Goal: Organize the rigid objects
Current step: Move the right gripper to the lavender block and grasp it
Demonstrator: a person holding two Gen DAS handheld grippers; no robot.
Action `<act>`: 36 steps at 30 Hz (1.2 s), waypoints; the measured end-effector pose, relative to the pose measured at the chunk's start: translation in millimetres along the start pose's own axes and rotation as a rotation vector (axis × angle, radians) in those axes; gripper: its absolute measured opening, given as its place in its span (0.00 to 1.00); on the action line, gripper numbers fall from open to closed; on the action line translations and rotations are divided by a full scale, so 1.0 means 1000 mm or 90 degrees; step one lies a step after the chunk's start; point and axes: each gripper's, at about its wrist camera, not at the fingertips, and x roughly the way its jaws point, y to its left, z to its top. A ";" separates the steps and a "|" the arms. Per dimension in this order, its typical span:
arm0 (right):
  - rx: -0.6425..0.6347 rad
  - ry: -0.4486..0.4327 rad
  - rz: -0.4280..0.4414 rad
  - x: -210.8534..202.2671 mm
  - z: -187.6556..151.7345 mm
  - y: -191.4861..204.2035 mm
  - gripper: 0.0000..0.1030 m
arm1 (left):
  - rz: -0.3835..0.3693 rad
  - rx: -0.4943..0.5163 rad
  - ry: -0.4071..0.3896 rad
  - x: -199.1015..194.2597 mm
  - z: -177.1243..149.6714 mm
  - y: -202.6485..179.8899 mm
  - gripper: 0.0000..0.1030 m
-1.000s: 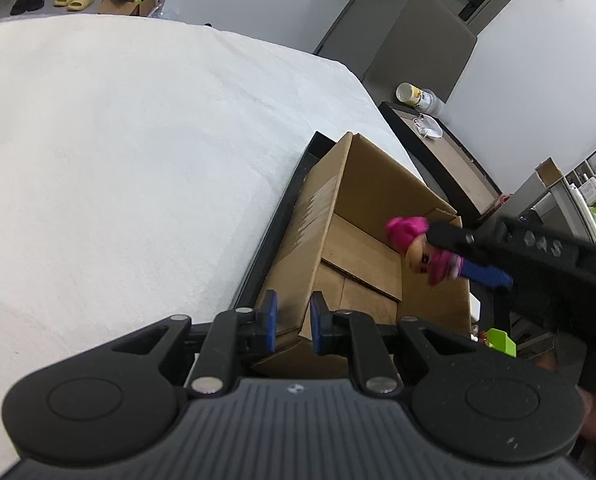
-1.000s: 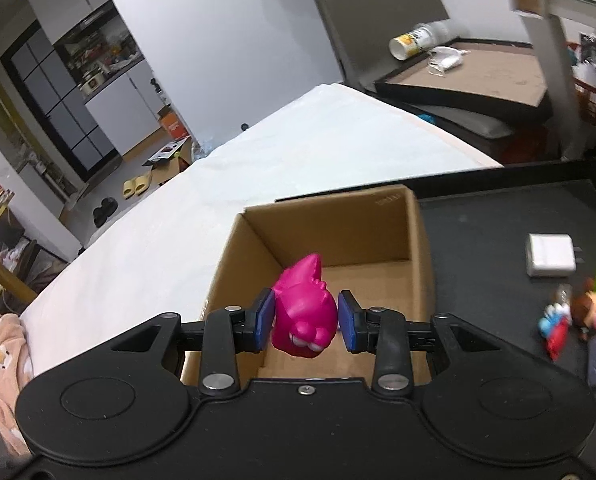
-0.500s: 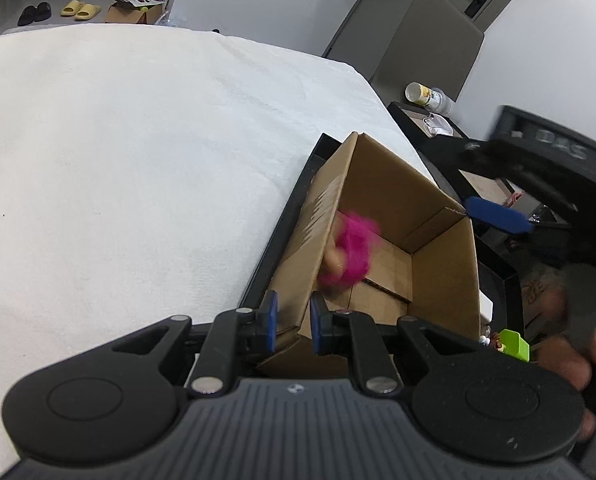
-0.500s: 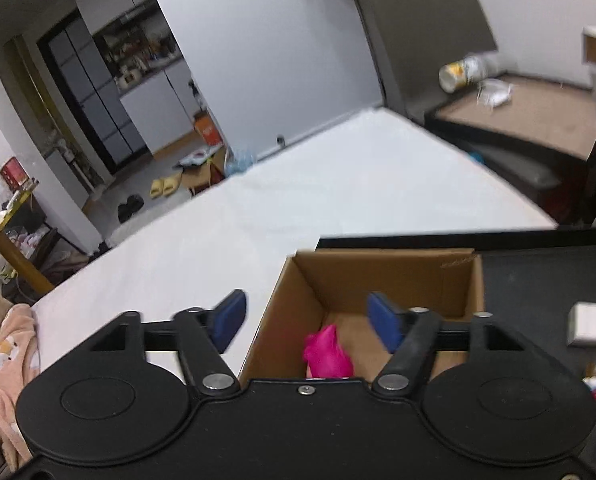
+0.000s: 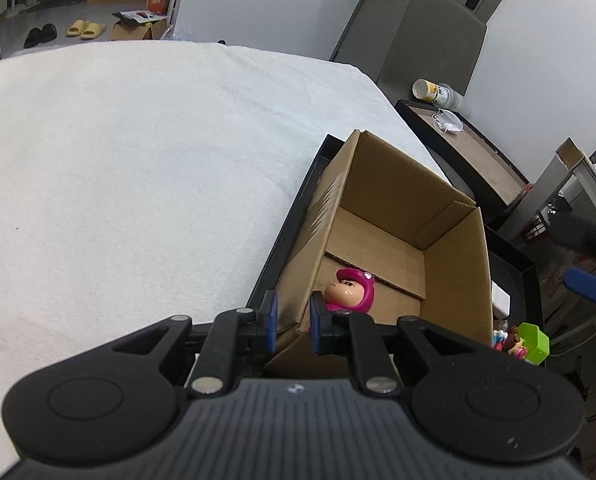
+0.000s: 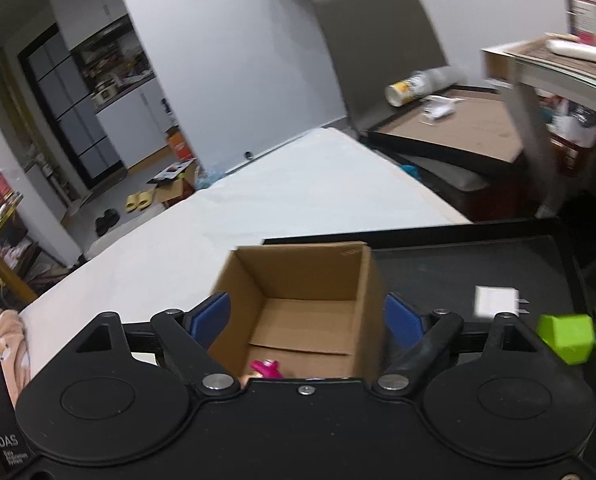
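Now the pink toy figure [image 5: 347, 291] is seen lying on the floor of the cardboard box [image 5: 429, 216], near the corner closest to the left claw [image 5: 292, 322]. That claw is pressed together on the near wall of the box, 1 pad outside and 1 inside, so the box is pinned in place on the black tray [image 6: 477, 264]. The right claw [image 6: 307, 316] has just been opening: its jaws are spread wide, nothing is between them, and the box is viewed past them from above.

The step in hand is judged to be the release of 1 toy and the move toward the next. It would be done well if the left pinch on the box wall were kept firm, so that the light box is not shoved or tipped when further pieces are dropped in. The right claw is best lifted clear of the box rim before it is swung sideways, with the jaws left spread for the next pick.

Outside the box, on the tray, a green block [image 6: 565, 338] and a white adapter [image 6: 493, 302] are waiting; in the left wrist view a small figurine [image 5: 511, 345] is seen just beside the green block. Each would be approached from above and gripped across flat sides, the block first, since it lies nearest.
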 end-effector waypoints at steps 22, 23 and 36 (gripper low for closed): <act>0.057 0.043 -0.226 0.013 -0.055 -0.079 0.81 | 0.045 0.033 0.000 -0.003 0.000 -0.015 0.15; 0.062 0.046 -0.227 0.013 -0.057 -0.085 0.81 | 0.046 0.036 0.001 -0.003 0.000 -0.017 0.15; 0.085 0.089 -0.295 0.041 -0.072 -0.133 0.77 | 0.067 0.039 -0.002 -0.001 -0.002 -0.024 0.15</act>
